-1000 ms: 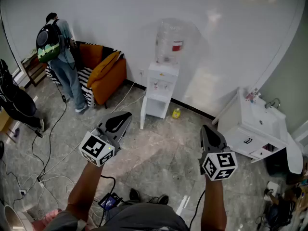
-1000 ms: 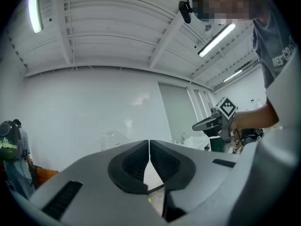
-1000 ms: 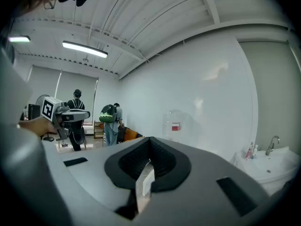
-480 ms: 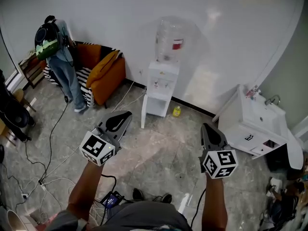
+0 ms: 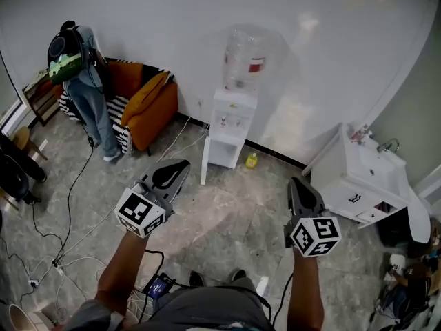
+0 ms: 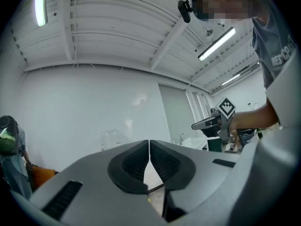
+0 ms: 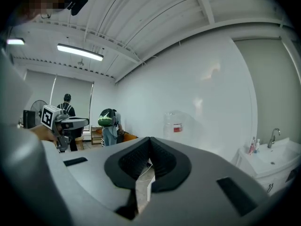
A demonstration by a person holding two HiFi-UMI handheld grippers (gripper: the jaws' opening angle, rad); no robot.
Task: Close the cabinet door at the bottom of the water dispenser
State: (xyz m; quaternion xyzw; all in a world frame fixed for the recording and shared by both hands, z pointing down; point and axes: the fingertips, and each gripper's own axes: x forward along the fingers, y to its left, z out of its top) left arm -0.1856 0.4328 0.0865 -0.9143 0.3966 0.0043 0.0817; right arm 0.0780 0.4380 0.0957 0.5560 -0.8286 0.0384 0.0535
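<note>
the left claw [image 6: 149, 147] has its jaws pressed together with nothing between them, and the right claw [image 7: 149, 147] is likewise closed on nothing. both are held out in front of the person, pointing forward over the floor [image 5: 234, 219]. this reads as a carrying posture for an approach rather than a reach, since neither is near anything. well ahead of them the water dispenser [image 5: 233, 119] stands against the white wall [image 5: 324, 61] with its bottle on top. the cabinet door [image 5: 204, 163] at its base hangs open, swung out on the side that shows at the left in the head view, nearly edge-on to the person. jaws already together would suit a plain push on the door's outer face, so i judge that no grasp is needed, only getting closer and coming round to that face. a small yellow bottle [image 5: 252, 161] sits on the floor just beside the dispenser on its other side, apparently outside the door's swing. cables [image 5: 69, 209] trail over the floor to the left. an orange armchair [image 5: 148, 105] and a person [image 5: 83, 81] with a backpack are further left by the wall, and a white sink unit [image 5: 358, 181] is at the right. none of these lies between the claws and the door.
</note>
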